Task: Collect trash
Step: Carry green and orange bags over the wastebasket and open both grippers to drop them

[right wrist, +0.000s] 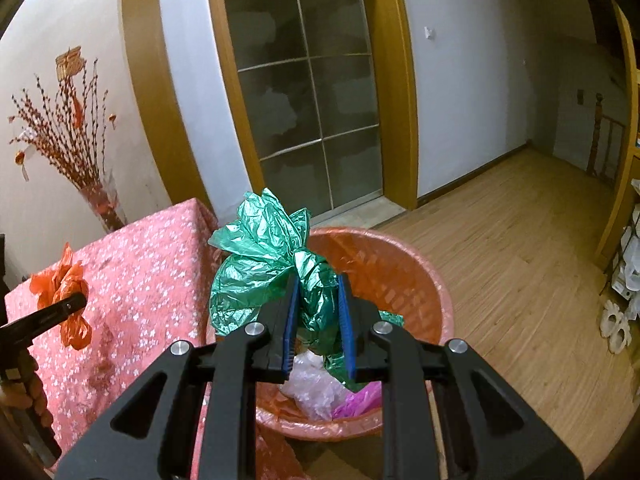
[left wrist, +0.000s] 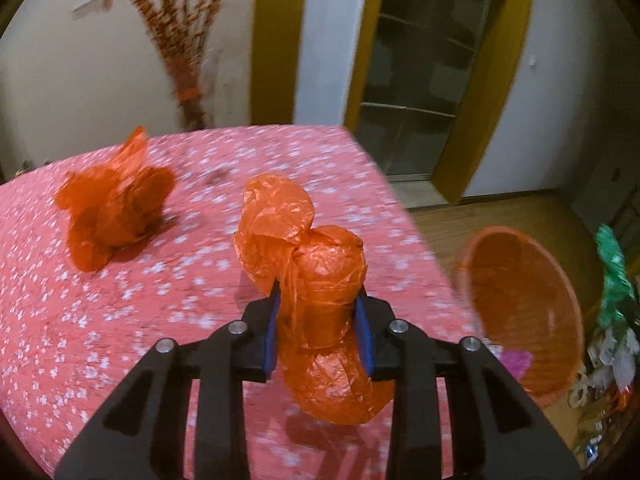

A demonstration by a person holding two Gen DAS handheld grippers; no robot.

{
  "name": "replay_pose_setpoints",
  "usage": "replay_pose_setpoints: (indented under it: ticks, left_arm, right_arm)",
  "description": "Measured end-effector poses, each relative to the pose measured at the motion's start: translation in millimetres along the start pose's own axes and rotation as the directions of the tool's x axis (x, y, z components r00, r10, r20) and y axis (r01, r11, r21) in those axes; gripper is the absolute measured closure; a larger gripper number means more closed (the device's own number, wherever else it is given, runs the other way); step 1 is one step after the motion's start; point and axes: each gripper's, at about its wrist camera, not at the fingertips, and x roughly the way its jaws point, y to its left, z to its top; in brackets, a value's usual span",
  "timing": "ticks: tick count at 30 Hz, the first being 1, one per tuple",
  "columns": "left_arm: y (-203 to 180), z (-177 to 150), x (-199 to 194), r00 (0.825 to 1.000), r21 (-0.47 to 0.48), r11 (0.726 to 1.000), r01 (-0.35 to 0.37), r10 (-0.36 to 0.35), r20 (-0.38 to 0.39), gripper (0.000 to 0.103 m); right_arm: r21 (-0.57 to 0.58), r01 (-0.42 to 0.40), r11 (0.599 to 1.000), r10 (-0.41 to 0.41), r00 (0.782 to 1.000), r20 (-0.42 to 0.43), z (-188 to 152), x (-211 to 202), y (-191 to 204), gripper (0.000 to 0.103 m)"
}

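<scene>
The right gripper (right wrist: 318,312) pinched a green bag (right wrist: 260,264) above the bin (right wrist: 400,264) below it; the slippery film could snag on release; the left gripper (left wrist: 318,320) clamped an orange bag (left wrist: 316,276) that might slip free

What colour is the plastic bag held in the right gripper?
Green; the plastic bag shows best in the right wrist view, clamped in the right gripper.

Right gripper (right wrist: 318,292) has its 2 blue-padded jaws squeezed on a crumpled green plastic bag (right wrist: 260,260), held right over the round orange plastic bin (right wrist: 416,280) on the wood floor. Down inside the bin sit a clear plastic wad (right wrist: 312,388) and a pink plastic scrap (right wrist: 358,400). Off left, the other gripper (right wrist: 52,312) grips an orange plastic bag (right wrist: 66,284) above the pink flowered tablecloth (right wrist: 140,264).
</scene>
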Motion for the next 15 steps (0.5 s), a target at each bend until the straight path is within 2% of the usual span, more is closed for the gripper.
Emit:
replay_pose_setpoints:
  ticks: [8,15]
  left_arm:
    - [-67,2,-21,0.99,0.084,0.987,0.137,-0.139,0.026,0.072]
    - [-115,1,-30,0.975,0.147,0.965,0.217,-0.223,0.027,0.071]
  right_arm:
    - [0.05,0.027,0.998,-0.029,0.999,0.032,10,-2,-11,0.084]
    - [0.07,0.032,0.997,-0.037,0.998,0.058,18,-2,-16,0.084]
